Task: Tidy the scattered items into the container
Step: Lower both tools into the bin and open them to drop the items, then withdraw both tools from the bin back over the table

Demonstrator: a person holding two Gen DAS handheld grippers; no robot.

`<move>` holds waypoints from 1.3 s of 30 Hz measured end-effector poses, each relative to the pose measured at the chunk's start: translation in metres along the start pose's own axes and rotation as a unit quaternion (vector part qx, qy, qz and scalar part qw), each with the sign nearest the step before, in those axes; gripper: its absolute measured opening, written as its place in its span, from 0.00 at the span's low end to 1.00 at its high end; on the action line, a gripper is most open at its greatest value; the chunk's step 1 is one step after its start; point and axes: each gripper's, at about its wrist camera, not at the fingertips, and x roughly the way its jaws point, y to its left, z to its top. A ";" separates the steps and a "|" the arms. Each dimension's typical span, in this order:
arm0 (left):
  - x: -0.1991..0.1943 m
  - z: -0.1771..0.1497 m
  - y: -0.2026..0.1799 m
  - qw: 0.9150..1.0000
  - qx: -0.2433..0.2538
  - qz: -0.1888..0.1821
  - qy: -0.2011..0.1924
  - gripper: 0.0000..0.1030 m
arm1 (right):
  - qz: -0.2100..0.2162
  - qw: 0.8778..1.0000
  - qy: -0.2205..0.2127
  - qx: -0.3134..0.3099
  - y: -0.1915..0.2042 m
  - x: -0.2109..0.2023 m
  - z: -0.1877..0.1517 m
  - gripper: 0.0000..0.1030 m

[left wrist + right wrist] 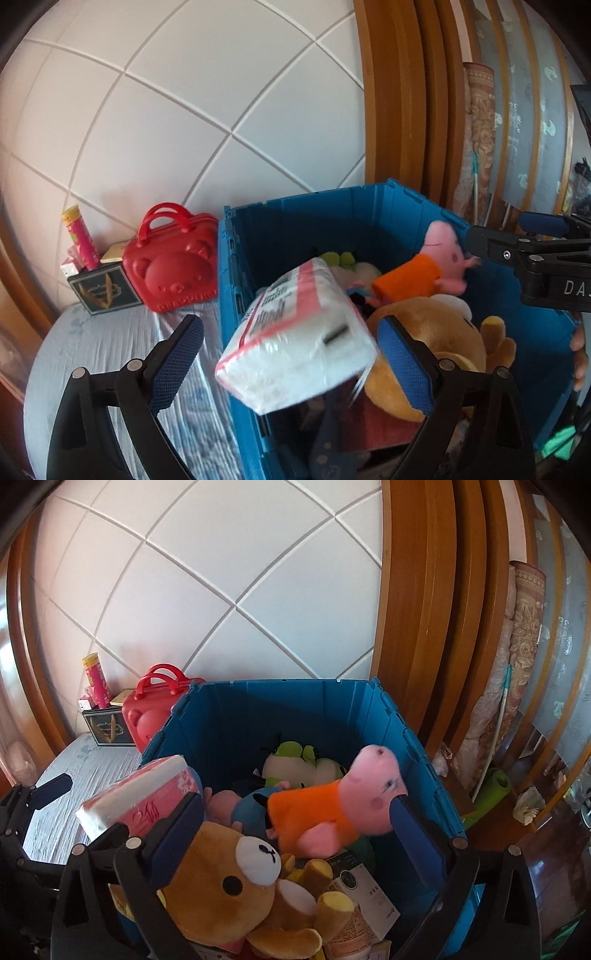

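Both tools, left (291,354) and right (301,829), gape wide: tissue pack (295,339), soft, light, slippery; pinch flat sides; crate (295,210) twelve o'clock.

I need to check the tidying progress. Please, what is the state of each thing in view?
Tissue pack: tilted over the bin's left rim, between open jaws.
Pig plush: in the bin, lying on other toys.
Bear plush: in the bin, on its side.
Blue bin: open, partly filled.
Red case: outside the bin, upright, closed.
Left gripper: open.
Right gripper: open.
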 end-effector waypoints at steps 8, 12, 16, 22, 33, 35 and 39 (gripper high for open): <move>-0.047 -0.021 0.025 0.999 -0.037 0.014 -0.027 0.99 | -0.004 1.000 -0.031 0.001 0.011 -0.048 -0.023 1.00; -0.078 -0.038 0.038 0.998 -0.045 0.027 -0.043 0.99 | 0.002 0.999 -0.051 -0.003 0.033 -0.083 -0.043 1.00; -0.111 -0.060 0.049 0.998 -0.045 0.027 -0.040 0.99 | 0.008 0.998 -0.069 -0.004 0.059 -0.119 -0.071 1.00; -0.160 -0.103 0.070 0.998 -0.056 0.007 -0.037 0.99 | 0.008 0.996 -0.086 -0.002 0.097 -0.163 -0.114 1.00; -0.226 -0.159 0.074 0.999 -0.027 0.024 -0.035 0.99 | 0.007 0.997 -0.071 0.000 0.151 -0.205 -0.177 1.00; -0.236 -0.167 0.078 0.998 -0.036 0.024 -0.035 0.99 | 0.000 0.997 -0.075 -0.001 0.155 -0.213 -0.184 1.00; -0.251 -0.179 0.090 0.997 -0.061 0.026 -0.031 0.99 | -0.003 0.997 -0.071 0.001 0.161 -0.224 -0.193 1.00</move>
